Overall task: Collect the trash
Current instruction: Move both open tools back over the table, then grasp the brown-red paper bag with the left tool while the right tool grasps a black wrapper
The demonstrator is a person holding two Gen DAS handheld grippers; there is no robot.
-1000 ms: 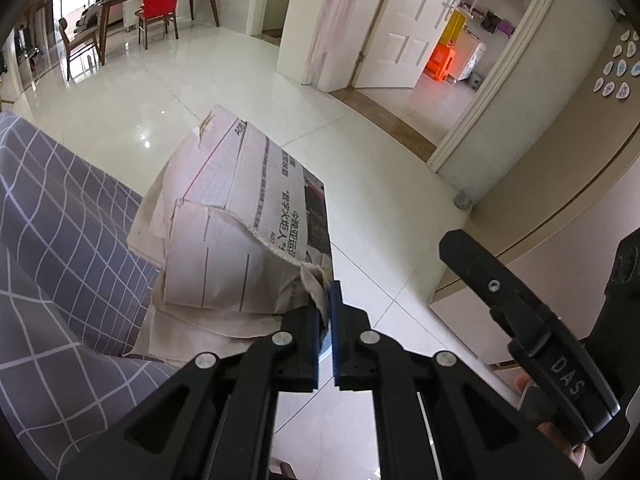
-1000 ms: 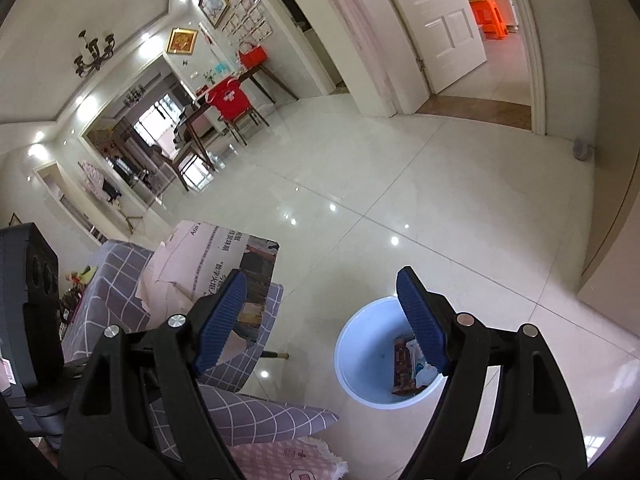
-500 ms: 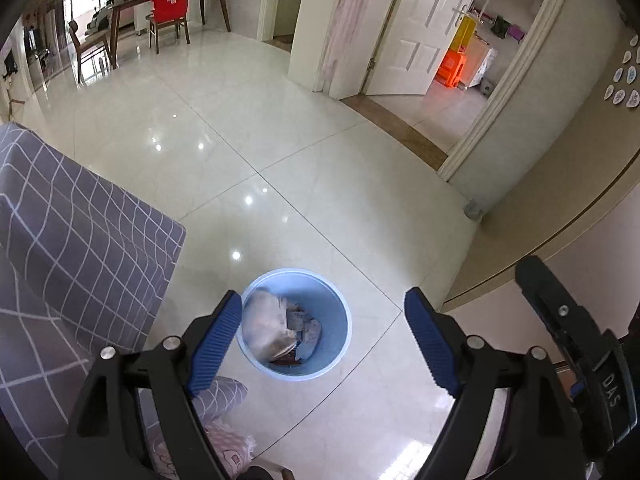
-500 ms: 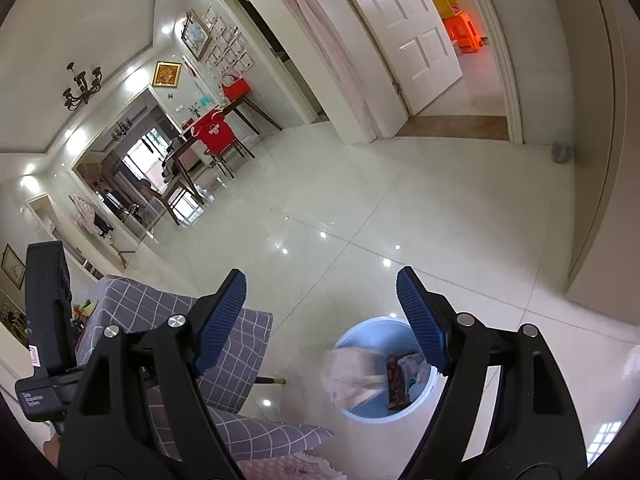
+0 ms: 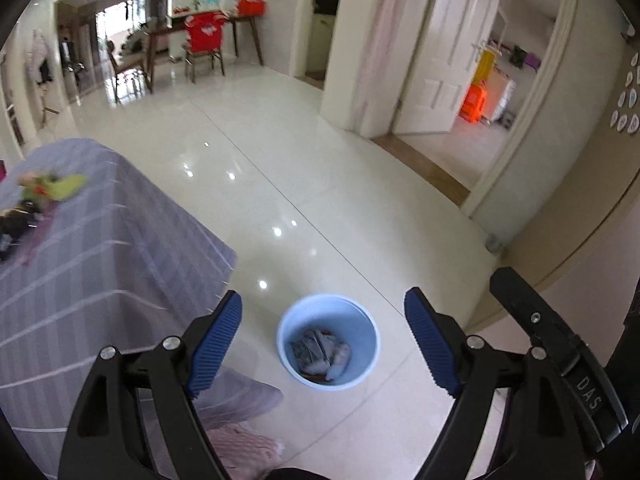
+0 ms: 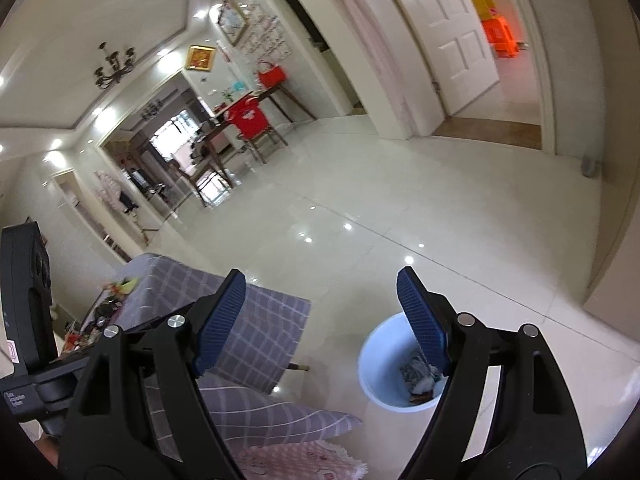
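Observation:
A light blue trash bin (image 5: 328, 346) stands on the white tile floor with crumpled paper and other trash (image 5: 320, 354) inside. My left gripper (image 5: 323, 338) is open and empty, held above the bin. My right gripper (image 6: 320, 316) is open and empty too; the bin (image 6: 394, 364) lies below its right finger (image 6: 420, 326), with trash visible inside. The right gripper's body shows at the right edge of the left wrist view (image 5: 560, 352).
A table with a grey checked cloth (image 5: 100, 264) stands left of the bin, with small colourful items (image 5: 44, 192) at its far end. A pink cloth (image 6: 296, 460) lies below. A dining table and a chair with a red cover (image 5: 204, 36) stand far back. Open doorways are on the right.
My left gripper held a newspaper over the table edge, then opened and dropped it into the bin. It has since risen and tilted up. The right gripper stayed open.

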